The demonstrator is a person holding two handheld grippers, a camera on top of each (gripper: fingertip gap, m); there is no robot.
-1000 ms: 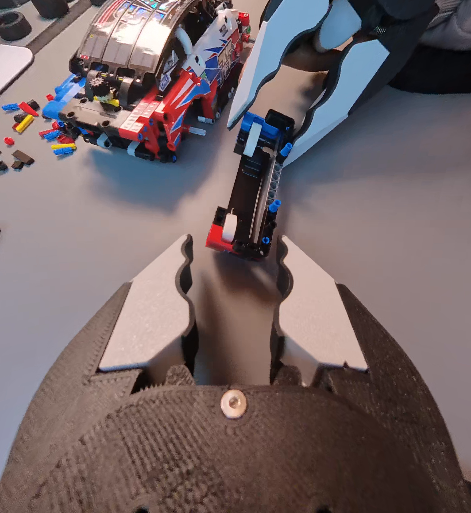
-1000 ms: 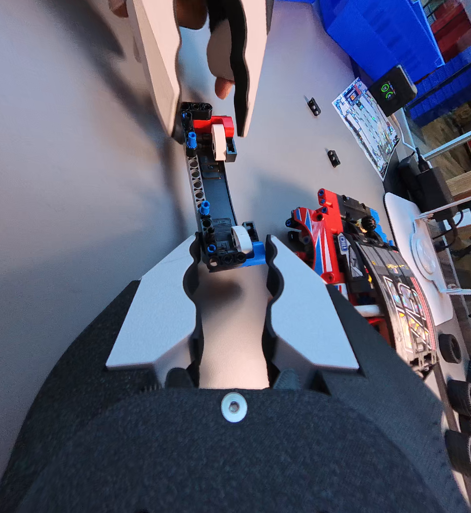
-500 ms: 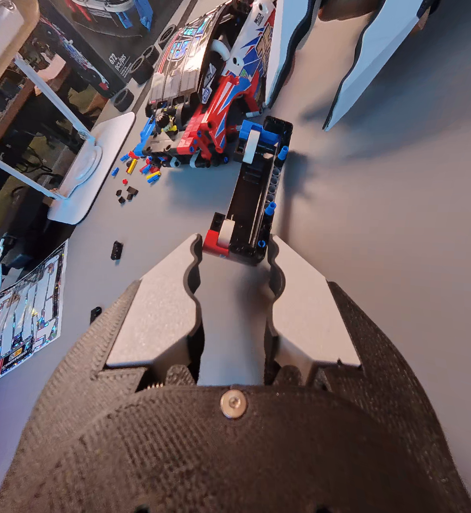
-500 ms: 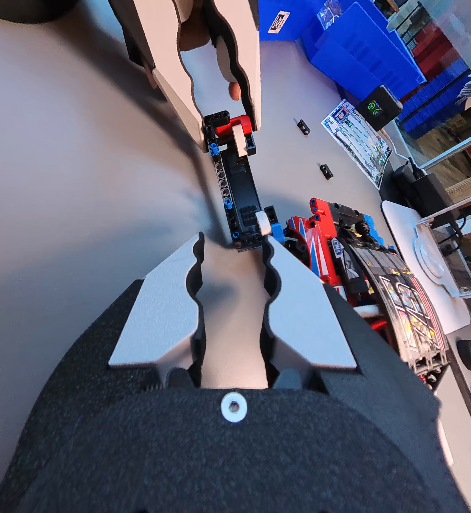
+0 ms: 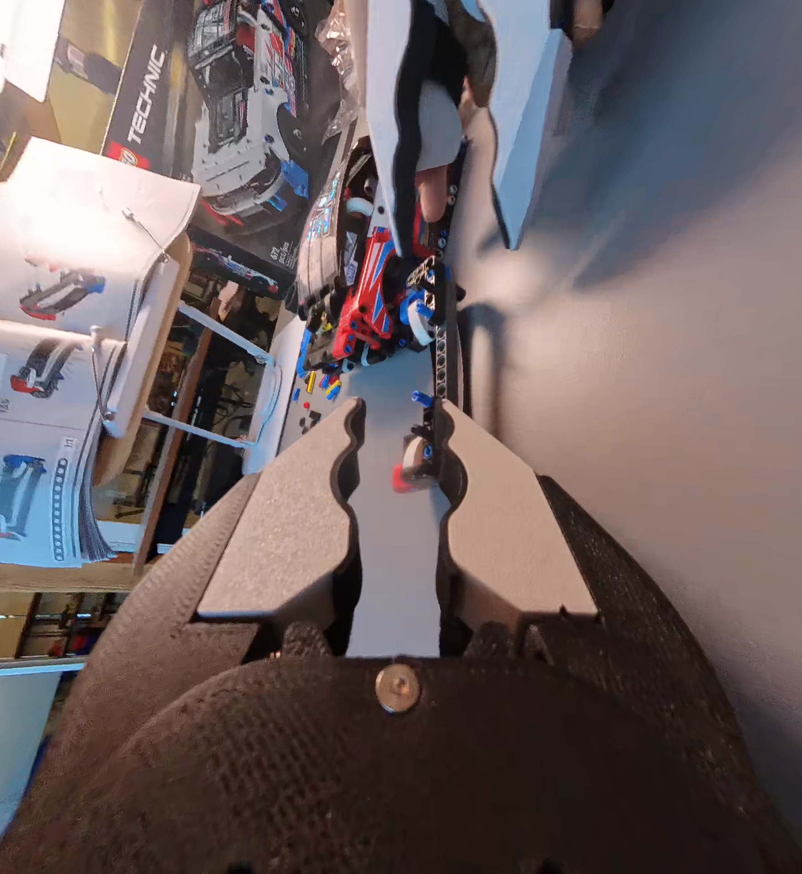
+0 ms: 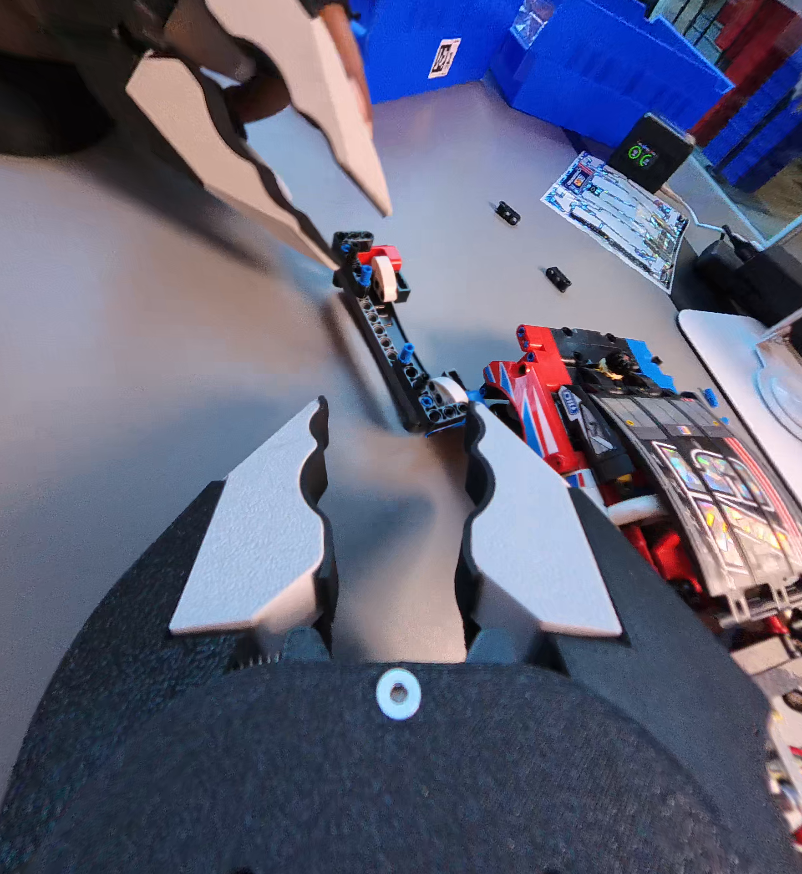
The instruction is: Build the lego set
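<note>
A long black lego sub-assembly [image 6: 385, 331] with blue pins lies on the grey table [image 6: 106, 331]. It has a red-and-white end and a blue-and-white end. The partly built red, black and blue lego car [image 6: 673, 473] sits just right of the blue end. My right gripper [image 6: 396, 406] is open and empty, with the blue end just ahead of its right fingertip. My left gripper [image 5: 399, 406] is open and rolled on its side. The red-and-white end [image 5: 411, 466] sits between its fingers, against the right one. The car [image 5: 366, 302] shows beyond it.
A sticker sheet [image 6: 616, 227], two small black pieces [image 6: 557, 279], a black device [image 6: 649, 151] and blue bins [image 6: 579, 71] lie at the far side. A white stand base [image 6: 768, 402] is right of the car. An instruction booklet [image 5: 35, 378], the set's box [image 5: 224, 118] and loose pieces [image 5: 318, 388] lie to the left. The grippers' ends are close to 8 cm from one another.
My left gripper rolled sideways and moved forward, so the red-and-white end is now between its fingers. The blue end swung out from between my right gripper's fingers toward the car.
</note>
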